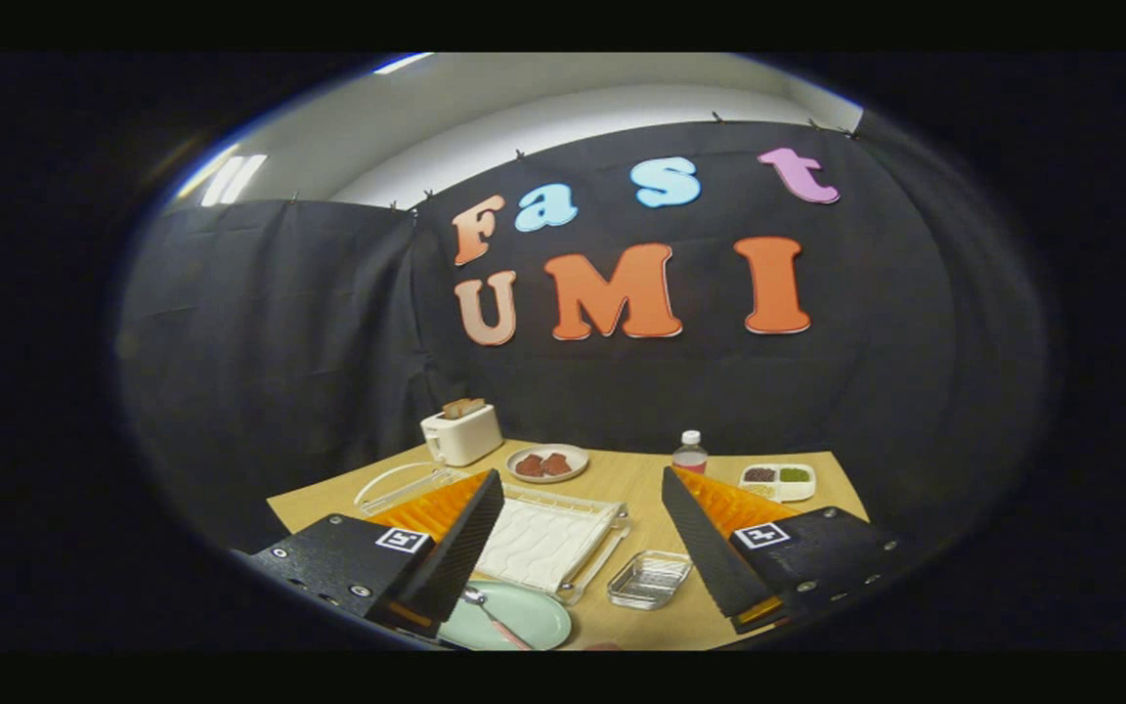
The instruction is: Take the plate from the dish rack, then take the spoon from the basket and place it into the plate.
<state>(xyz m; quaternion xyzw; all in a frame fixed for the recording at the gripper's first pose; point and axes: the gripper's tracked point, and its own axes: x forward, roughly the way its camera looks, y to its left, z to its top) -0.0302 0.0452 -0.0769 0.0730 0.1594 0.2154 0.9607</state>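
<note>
We look out over a wooden table [641, 489] with the gripper [583, 538] raised above its near edge, the two black fingers [460, 548] spread wide apart and nothing between them. Below and between the fingers, at the near edge of the table, lies the pale green plate [524, 616]. The spoon [490, 611] rests in it, its bowl close to the left finger and its pinkish handle running toward the near side. Just beyond the plate sits the white dish rack [548, 538], flat on the table, with no dish standing in it that we can see. To the right of the plate, near the right finger, stands a small clear basket [649, 579]. Farther back on the left we see a white toaster [462, 433] with toast in its slots, and beside it a small plate with brown pieces [547, 462]. On the far right stand a clear bottle with a white cap [689, 452] and a white divided tray [778, 480] holding dark, green and pale contents. A white curved rim [392, 481] shows behind the left finger; we cannot tell what it belongs to.
</note>
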